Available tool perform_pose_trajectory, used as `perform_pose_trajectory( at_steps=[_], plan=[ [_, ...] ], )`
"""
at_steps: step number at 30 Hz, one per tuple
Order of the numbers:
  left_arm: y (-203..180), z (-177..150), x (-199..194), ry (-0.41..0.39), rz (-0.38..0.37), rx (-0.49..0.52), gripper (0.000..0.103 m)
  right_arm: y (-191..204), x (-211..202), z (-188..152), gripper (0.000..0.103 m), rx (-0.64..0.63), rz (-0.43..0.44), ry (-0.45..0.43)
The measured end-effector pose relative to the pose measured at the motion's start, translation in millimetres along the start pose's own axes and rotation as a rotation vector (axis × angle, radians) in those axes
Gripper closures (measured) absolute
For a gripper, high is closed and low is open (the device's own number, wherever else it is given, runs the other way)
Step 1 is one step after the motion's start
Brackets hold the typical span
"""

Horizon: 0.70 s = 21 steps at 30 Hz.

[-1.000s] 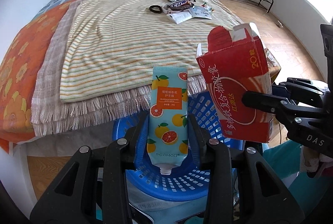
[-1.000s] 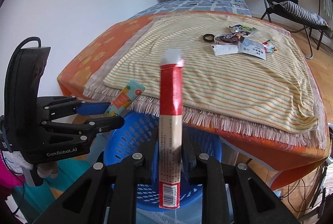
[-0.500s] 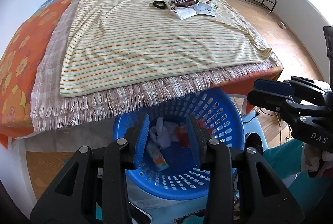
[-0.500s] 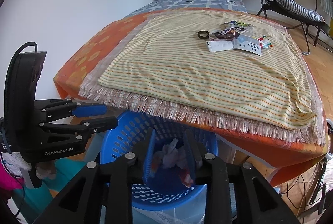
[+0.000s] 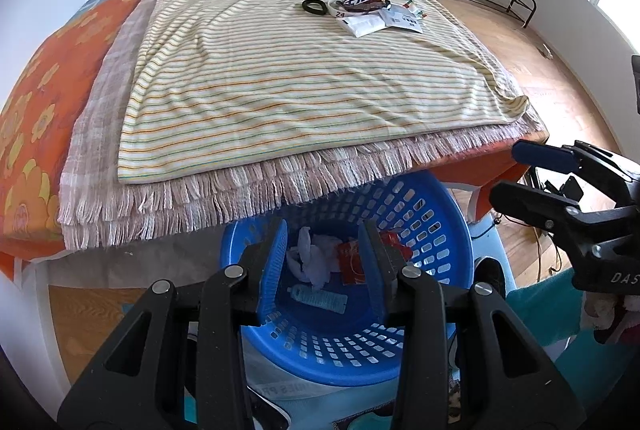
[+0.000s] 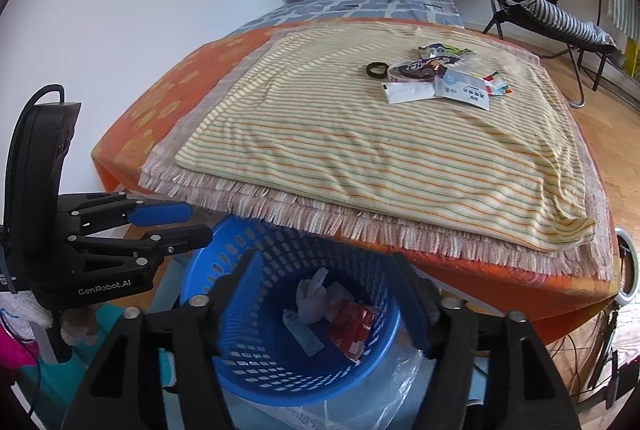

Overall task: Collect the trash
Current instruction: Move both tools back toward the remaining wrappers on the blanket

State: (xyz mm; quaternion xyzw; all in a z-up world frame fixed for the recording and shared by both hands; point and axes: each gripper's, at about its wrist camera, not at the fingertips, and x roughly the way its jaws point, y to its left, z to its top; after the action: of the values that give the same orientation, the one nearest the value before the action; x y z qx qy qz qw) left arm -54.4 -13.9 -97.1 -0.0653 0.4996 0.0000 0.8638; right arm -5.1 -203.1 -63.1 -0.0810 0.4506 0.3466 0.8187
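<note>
Left wrist view: left tongs (image 5: 324, 262) part-spread, empty, over blue basket (image 5: 432, 214); wrappers (image 5: 372, 10) far up the bed (image 5: 280, 78).

Right wrist view: right tongs (image 6: 328, 294) opening, nothing between. Wrappers (image 6: 436, 78) probably light, flimsy, slippery; best pinched at an edge.

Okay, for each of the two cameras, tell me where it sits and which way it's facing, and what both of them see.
Left wrist view: sits on the left gripper, looks down into the blue basket and out across the bed; the right gripper, jaws opening and empty, shows at right.
Right wrist view: sits on the right gripper, same downward aim; the left gripper shows at left.
Shared: basket, red box, tube, striped blanket, wrappers.
</note>
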Motion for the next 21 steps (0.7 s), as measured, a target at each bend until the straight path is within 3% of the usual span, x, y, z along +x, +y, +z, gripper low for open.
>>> perform_pose_trajectory(
  at_steps=[6,21],
  plan=[
    [2.4,1.0,3.1,0.003,0.005,-0.007,0.066,-0.4,-3.0,1.2,0.020,-0.008,-0.035,-0.012],
    [-1.7,23.6,15.8,0.025,-0.029,0.002,0.066,-14.7,-4.5,9.2,0.005,0.008,-0.100,0.003]
  ],
)
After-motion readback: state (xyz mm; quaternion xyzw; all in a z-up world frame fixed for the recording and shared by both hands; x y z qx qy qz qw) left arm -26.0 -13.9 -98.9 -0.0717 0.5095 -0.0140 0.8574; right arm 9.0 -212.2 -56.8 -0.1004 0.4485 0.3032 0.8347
